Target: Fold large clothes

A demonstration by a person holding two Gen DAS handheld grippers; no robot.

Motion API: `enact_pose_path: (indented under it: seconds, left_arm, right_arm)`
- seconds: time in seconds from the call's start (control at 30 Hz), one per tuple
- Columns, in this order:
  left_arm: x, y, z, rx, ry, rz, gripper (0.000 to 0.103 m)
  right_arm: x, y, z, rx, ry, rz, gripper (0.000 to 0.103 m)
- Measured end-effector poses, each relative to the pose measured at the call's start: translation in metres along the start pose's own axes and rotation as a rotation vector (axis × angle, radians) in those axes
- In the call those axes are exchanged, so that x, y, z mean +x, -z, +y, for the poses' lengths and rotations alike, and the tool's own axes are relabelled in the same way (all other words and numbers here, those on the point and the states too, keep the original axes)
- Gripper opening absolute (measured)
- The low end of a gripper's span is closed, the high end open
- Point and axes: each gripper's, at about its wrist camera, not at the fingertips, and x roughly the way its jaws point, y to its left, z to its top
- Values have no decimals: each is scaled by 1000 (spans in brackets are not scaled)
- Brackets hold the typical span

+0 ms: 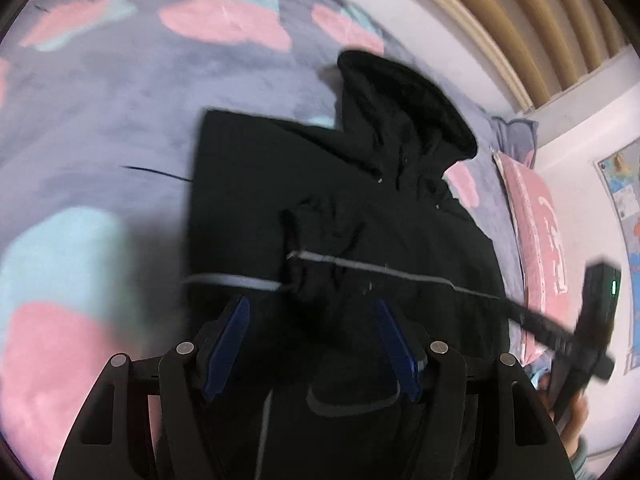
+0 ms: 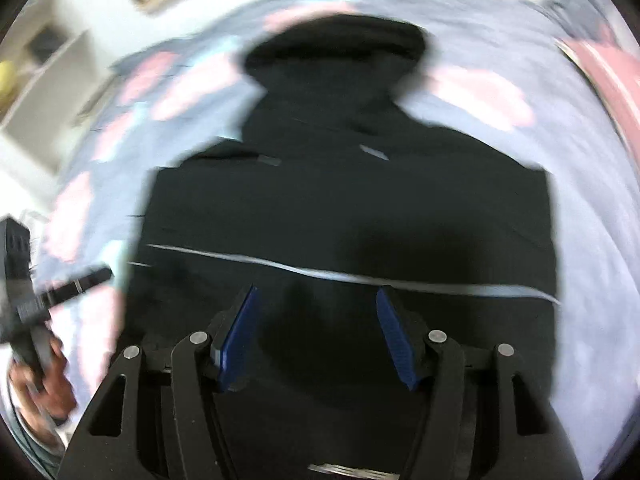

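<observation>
Left wrist view: the bed (image 1: pixel 100 120), covered by a grey blanket with pink and pale blue patches, fills most of the frame and serves as my folding surface. On it the black hooded garment (image 1: pixel 340 208) lies spread flat. Its hood (image 1: pixel 404 100) points away from me toward the wooden slats (image 1: pixel 520 12) at the bed's far edge. I judge the flat spread to be deliberate, so that each fold lands on a smooth layer. The left edge looks straight, which suggests that side is already turned in; I cannot confirm this. A pink pillow (image 1: pixel 540 232) sits well to the right, clear of the garment.

A thin pale stripe (image 1: pixel 380 270) crosses the body of the garment from side to side.

My left hand-held gripper (image 1: pixel 312 344) is angled down over the lower body, jaws wide apart with only loose cloth beneath them; nothing is held. My right hand-held gripper (image 2: pixel 316 336) is likewise over the lower body, pads parted and clear of the fabric. Both are spaced across the hem end, which I judge suits taking the bottom edge and carrying it toward the hood. The right wrist view is blurred, so fine contact there is uncertain.
</observation>
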Motion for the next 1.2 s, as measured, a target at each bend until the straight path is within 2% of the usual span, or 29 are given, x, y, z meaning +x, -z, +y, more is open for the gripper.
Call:
enact_pose_path:
  seconds: [0.1,0.13,0.17,0.23,0.3,0.33,0.4,0.47,0.53,0.57,0.63,0.7,0.77,0.9,0.97,1.0,1.03,1.07,1.1,1.17,1.2]
  left_arm:
    - [48,-15,-2,-4,-53,71,67]
    - [60,-18,-3,-4,-70,91,63]
    - [67,-20,-6,3,-63,90,42]
    - [68,-22,-19,26,-57,75,22]
    - [49,-23,-31,57,-68,20,18]
    - [28,-23,-37,60,-52,-31,18]
    - [-4,-22,-36,43,-49,-85,18]
    - [-20,-19,-22,19,-89,-91,18]
    - [-9,-16,0,-11,-126,-31,19]
    - [6,-12,13,-29,-145,19,23]
    - [32,-3,26,-15,-165,66,26]
    - [45,5,25,24,-191,53,29]
    - [49,8,26,-2,-203,35,29]
    - [30,6,20,-2,-205,39,29]
    - [-9,4,5,46,-206,-30,29]
    - [-31,5,-5,79,-200,-84,29]
    - [-51,6,-15,105,-223,-139,38]
    - [-62,5,-23,118,-238,-172,56]
    - [-68,4,-29,126,-236,-198,64]
    - [-71,2,-41,123,-175,-233,65]
    - [-61,0,-45,113,-134,-226,65]
  right_arm:
    - [4,13,-32,64,9,22,64]
    - [5,17,-40,72,27,27,64]
    - [4,20,-45,70,37,28,63]
    - [2,20,-48,56,62,27,64]
    - [-6,21,-53,40,84,17,64]
    - [-10,17,-53,32,92,3,64]
    - [-18,0,-50,24,101,-15,64]
    - [-17,-9,-49,16,99,-17,64]
    - [-2,-14,-47,7,121,0,64]
    - [10,-14,-47,0,136,16,64]
    - [39,-9,-47,-22,200,59,64]
    - [53,-5,-47,-27,220,68,65]
    - [55,-5,-46,-25,232,63,65]
    - [51,-11,-49,-38,209,106,65]
    - [31,-15,-51,-21,174,103,65]
    - [16,-16,-50,-12,138,72,65]
    - [-1,-17,-49,-13,110,27,65]
    - [-10,-18,-47,-17,104,0,65]
    - [-18,-21,-43,-30,110,-26,65]
    - [-19,-24,-32,-70,141,-35,65]
    - [-12,-25,-28,-91,151,-20,65]
